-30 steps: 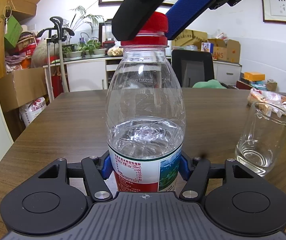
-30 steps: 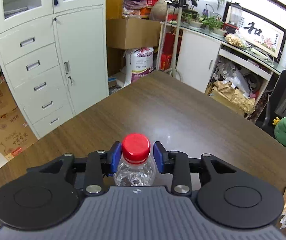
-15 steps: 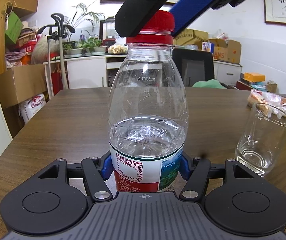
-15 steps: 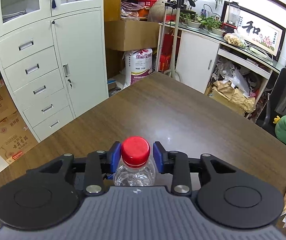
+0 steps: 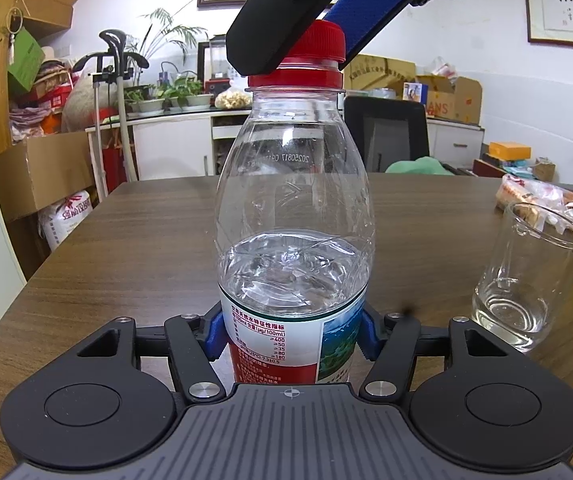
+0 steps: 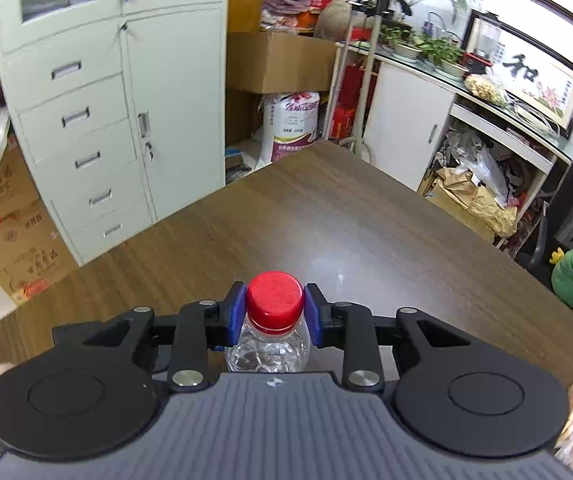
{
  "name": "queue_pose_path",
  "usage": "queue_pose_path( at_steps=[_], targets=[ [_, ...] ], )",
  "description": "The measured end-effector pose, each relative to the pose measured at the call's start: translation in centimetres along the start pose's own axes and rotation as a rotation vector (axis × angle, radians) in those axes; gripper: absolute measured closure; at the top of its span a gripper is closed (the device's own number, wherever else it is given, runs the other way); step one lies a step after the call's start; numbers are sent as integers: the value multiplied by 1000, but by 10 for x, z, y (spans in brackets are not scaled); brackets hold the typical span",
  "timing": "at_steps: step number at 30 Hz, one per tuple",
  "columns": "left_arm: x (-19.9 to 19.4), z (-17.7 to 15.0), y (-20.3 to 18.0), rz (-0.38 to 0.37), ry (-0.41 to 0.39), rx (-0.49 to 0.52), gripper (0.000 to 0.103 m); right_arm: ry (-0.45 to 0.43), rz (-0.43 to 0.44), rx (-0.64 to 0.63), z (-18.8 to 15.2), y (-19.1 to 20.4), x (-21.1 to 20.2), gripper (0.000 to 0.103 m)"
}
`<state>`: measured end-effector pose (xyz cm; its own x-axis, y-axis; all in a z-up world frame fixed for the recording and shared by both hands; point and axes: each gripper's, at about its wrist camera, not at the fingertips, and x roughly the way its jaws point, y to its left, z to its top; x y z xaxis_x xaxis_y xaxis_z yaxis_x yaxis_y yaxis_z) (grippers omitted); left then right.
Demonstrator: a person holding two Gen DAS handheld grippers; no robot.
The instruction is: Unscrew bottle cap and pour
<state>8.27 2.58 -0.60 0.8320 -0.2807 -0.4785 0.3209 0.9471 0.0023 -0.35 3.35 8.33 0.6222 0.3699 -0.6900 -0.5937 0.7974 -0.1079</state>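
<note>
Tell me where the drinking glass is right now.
In the left wrist view, the glass stands upright on the table, right of the bottle and apart from it.

Bottle (image 5: 292,208): clear thin plastic, glossy, creased and dented on the shoulder; glossy printed film label (image 5: 286,350) around the lower body. Cap (image 5: 314,46): red plastic, ribbed side, smooth slightly shiny top in the right wrist view. Glass (image 5: 526,276): clear, smooth, shiny. Table (image 5: 134,248): dark wood-grain surface, semi-matt with a soft sheen. Left gripper (image 5: 291,334) and right gripper (image 6: 275,312): matt black plastic bodies, ribbed grey housing, shiny metal pivot screws, blue matt pads (image 5: 214,334).
</note>
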Motion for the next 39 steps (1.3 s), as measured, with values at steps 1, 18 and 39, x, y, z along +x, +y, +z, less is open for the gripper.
queue_pose_path(
  at_steps=[1, 18, 39],
  targets=[
    [0, 0, 0, -2, 1, 0, 42, 5, 5, -15, 1, 0, 0, 72],
    [2, 1, 4, -25, 5, 9, 41, 88, 120, -239, 25, 1, 7, 71],
    [2, -2, 8, -14, 4, 8, 41, 85, 196, -218, 26, -16, 4, 71]
  ],
)
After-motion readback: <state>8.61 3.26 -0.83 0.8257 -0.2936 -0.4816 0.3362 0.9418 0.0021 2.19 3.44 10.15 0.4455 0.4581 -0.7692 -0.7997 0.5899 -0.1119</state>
